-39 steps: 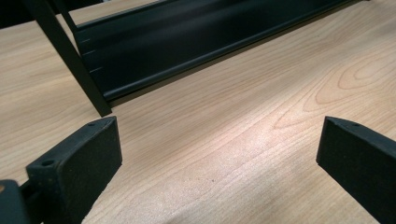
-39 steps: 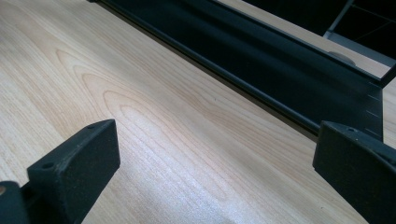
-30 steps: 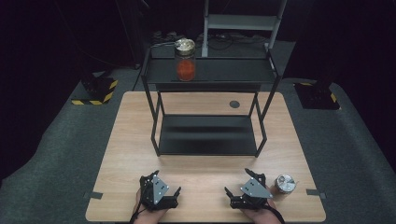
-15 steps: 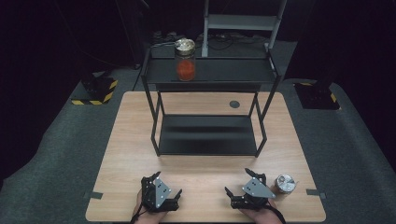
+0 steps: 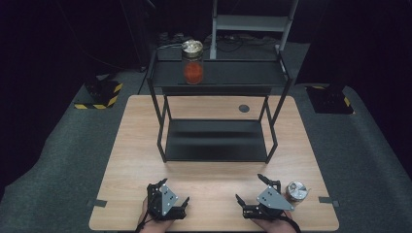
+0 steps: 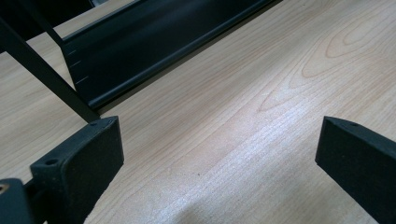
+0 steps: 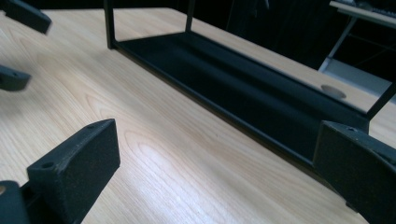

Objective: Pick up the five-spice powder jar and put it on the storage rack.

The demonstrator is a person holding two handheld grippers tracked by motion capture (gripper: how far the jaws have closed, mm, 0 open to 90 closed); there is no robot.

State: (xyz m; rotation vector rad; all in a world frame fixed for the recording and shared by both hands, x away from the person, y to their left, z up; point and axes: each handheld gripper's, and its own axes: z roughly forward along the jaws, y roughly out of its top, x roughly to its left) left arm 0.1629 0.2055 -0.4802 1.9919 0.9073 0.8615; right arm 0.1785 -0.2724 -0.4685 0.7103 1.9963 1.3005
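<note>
High view: at the bottom of the frame the left gripper (image 5: 171, 196) and right gripper (image 5: 252, 190) rest on the wooden table (image 5: 136, 145), both spread wide and empty, with a small metal lid (image 5: 296, 191) just beside the right one and a jar of red contents (image 5: 193, 62) on the top shelf of the black rack (image 5: 218, 145) in the upper middle. Left gripper view: wide jaws frame bare wood, the rack's lower shelf (image 6: 154, 42) across the upper left. Right gripper view: wide jaws frame the table, the rack's shelf (image 7: 243, 88) crossing the centre, the left gripper's jaw tips at the upper left edge.
</note>
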